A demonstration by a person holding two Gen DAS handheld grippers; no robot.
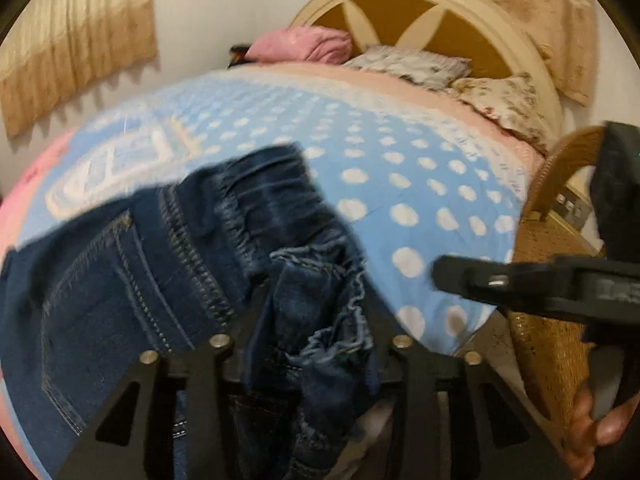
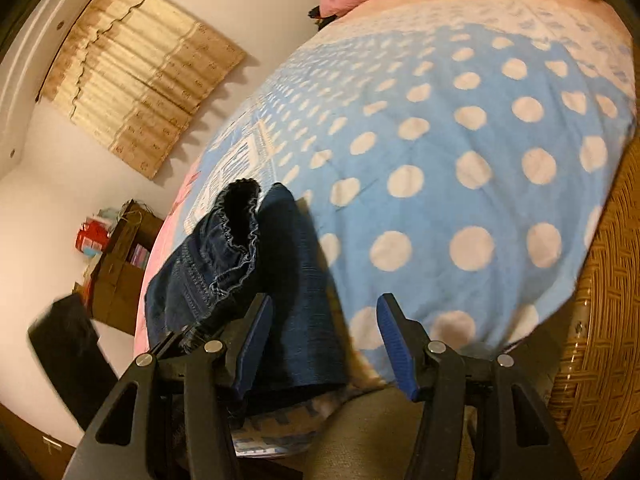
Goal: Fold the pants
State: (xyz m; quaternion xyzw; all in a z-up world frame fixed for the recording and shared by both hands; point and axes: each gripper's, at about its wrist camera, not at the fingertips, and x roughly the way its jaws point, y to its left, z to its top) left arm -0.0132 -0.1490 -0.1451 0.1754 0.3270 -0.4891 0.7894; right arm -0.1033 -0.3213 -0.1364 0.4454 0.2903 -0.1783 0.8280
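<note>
Dark blue jeans [image 1: 168, 264] lie on dotted blue blanket [image 1: 400, 168], at 9 o'clock side. Left gripper [image 1: 316, 344] clamped on frayed leg end. Right gripper [image 2: 324, 320] fingers apart, jeans lying beside left finger [image 2: 256, 332], at 10 o'clock.

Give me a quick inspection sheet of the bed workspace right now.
Surface: bed with blue polka-dot blanket, pink at the edges.
Job's things: dark jeans bunched at the near edge, frayed hem between the left tongs.
Clutter: pink bundle and floral pillows by the headboard.
Grippers: left tongs shut on the jeans; right tongs open beside the denim.
Cables: nothing seen.
Surroundings: wicker chair, curtain, shelf.
</note>
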